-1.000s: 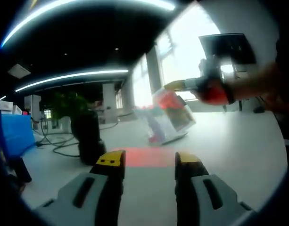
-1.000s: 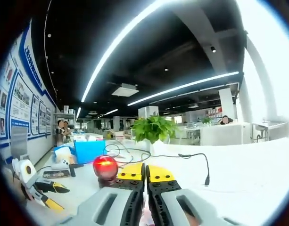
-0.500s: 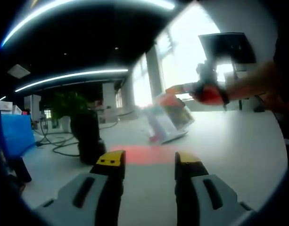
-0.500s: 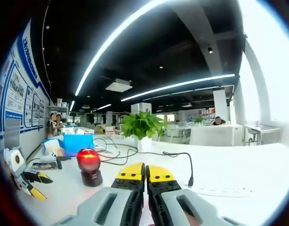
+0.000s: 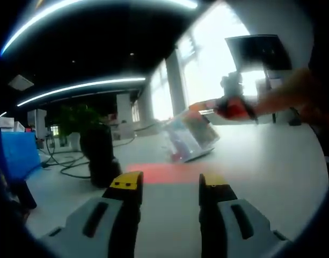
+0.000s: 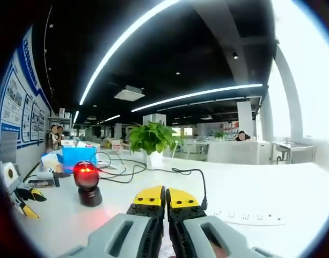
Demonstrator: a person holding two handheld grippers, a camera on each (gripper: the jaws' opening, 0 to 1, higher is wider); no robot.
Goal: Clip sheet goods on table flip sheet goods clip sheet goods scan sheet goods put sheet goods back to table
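**Two grippers over a white table, one holding the sheet goods**

Two yellow-tipped jaws of the left gripper (image 5: 170,185) rise from the bottom of the left gripper view, standing well apart with bare white table (image 5: 271,177) showing between them. Beyond them a patch of red light (image 5: 164,173) lies on the tabletop. To the left stands a dark scanner (image 5: 100,156), with black cables (image 5: 65,164) trailing across the table beside it. Further back, the right gripper (image 5: 199,106) comes in from the right, held by a person's hand (image 5: 236,105), and it grips the upper corner of the sheet goods (image 5: 188,134), a clear, glossy packet with red and green print. The packet hangs tilted, its lower edge close to the table; whether it touches is too blurred to tell. A dark monitor (image 5: 258,54) stands behind against bright windows.

In the right gripper view, the right gripper's jaws are pressed together at their yellow tips. A sliver of something pale shows low down between the jaws, too little to identify there. On the white table to the left stands the scanner (image 6: 87,183), its top glowing red. Cables (image 6: 153,171) run from it toward a potted plant (image 6: 152,142). A white power strip (image 6: 250,217) lies to the right of the jaws. At far left are a blue box (image 6: 77,156) and some yellow-handled tools (image 6: 22,201).
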